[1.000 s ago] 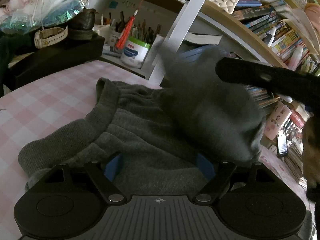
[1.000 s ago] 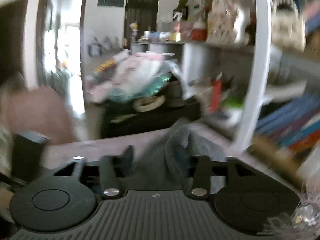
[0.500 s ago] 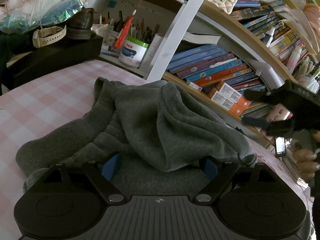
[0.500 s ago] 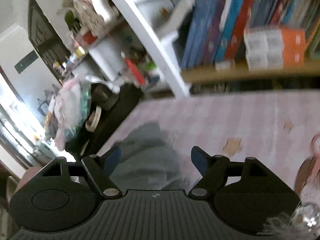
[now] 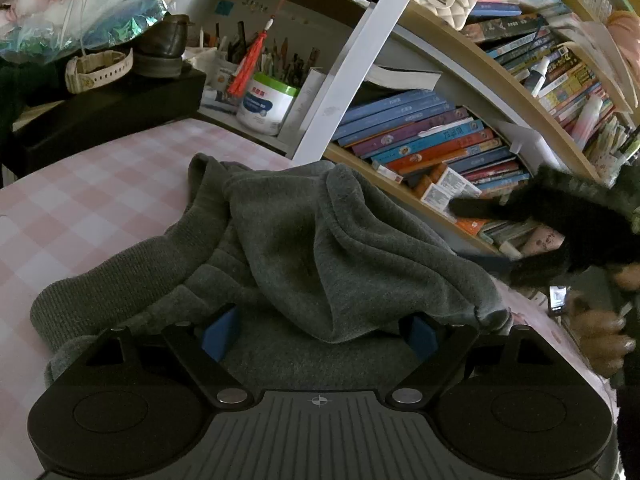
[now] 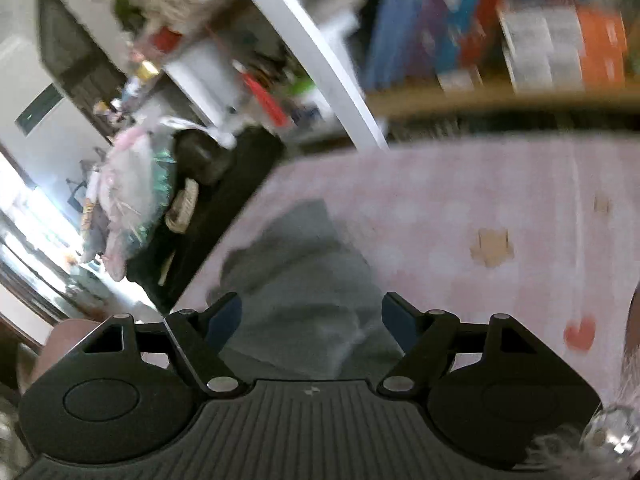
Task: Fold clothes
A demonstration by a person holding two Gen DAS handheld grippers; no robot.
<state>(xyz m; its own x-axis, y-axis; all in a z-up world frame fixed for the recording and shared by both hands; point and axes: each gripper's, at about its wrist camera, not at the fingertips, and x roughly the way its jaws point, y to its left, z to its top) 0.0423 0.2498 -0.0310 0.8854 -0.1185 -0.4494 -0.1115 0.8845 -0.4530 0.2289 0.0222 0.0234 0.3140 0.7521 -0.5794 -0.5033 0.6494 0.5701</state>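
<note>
A grey fleece garment (image 5: 304,248) with a ribbed waistband lies bunched on the pink checked tablecloth (image 5: 80,184). One part is folded over the rest. My left gripper (image 5: 318,330) is open, its blue pads low over the near edge of the cloth. My right gripper (image 6: 312,316) is open and empty, above the garment (image 6: 296,264), which is blurred in the right wrist view. The right gripper also shows as a dark shape in the left wrist view (image 5: 560,232), off to the right of the garment.
A bookshelf (image 5: 440,140) packed with books runs behind the table. A white upright post (image 5: 352,60) stands at the table's far edge. A black box (image 5: 100,116) with a shoe and a watch sits at the left. A white tub (image 5: 264,104) stands by the shelf.
The right gripper dropped the grey flap over the garment, opened and swung away to the right. The left gripper has stayed in place.
</note>
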